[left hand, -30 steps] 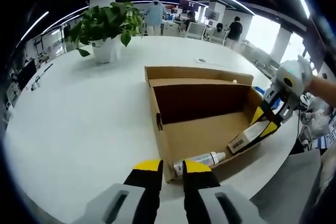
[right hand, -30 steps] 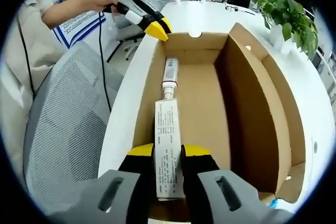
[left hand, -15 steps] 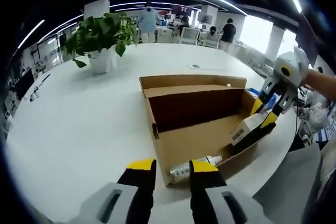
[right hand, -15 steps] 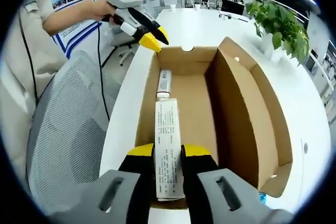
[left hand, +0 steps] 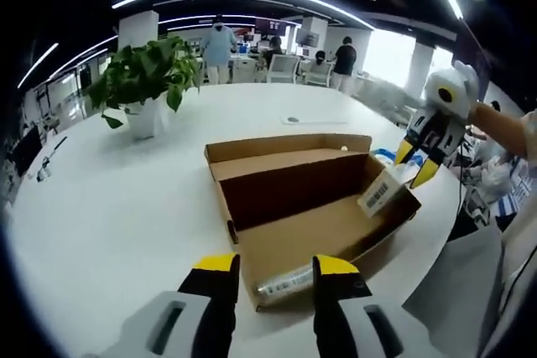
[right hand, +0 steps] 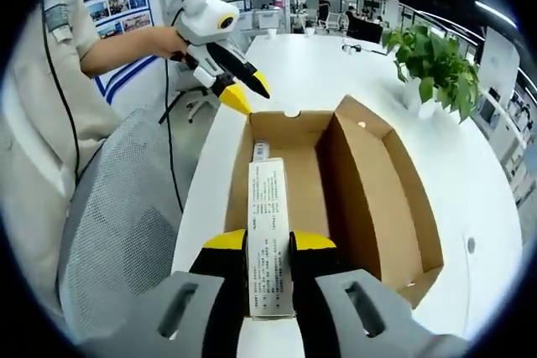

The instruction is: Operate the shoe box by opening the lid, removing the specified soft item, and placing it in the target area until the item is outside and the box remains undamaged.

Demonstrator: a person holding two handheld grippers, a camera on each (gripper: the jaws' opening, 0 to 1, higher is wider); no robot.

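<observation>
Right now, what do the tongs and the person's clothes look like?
Both tongs have grey bodies, black jaws and yellow tips. The left tongs have a rounded white head with a dark lens and a black cable hanging down. The right tongs look the same. The person wears a light beige short sleeve.

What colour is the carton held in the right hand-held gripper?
White with small dark print on the carton, clearest in the right gripper view.

Nothing can be read outright. The white carton (right hand: 269, 249) above the shoe box (right hand: 369, 199) carries rows of small print — too fine to make out — and a barcode label on its end (left hand: 379, 194). A blue-and-white poster (right hand: 117, 18) behind the box has illegible text.
</observation>
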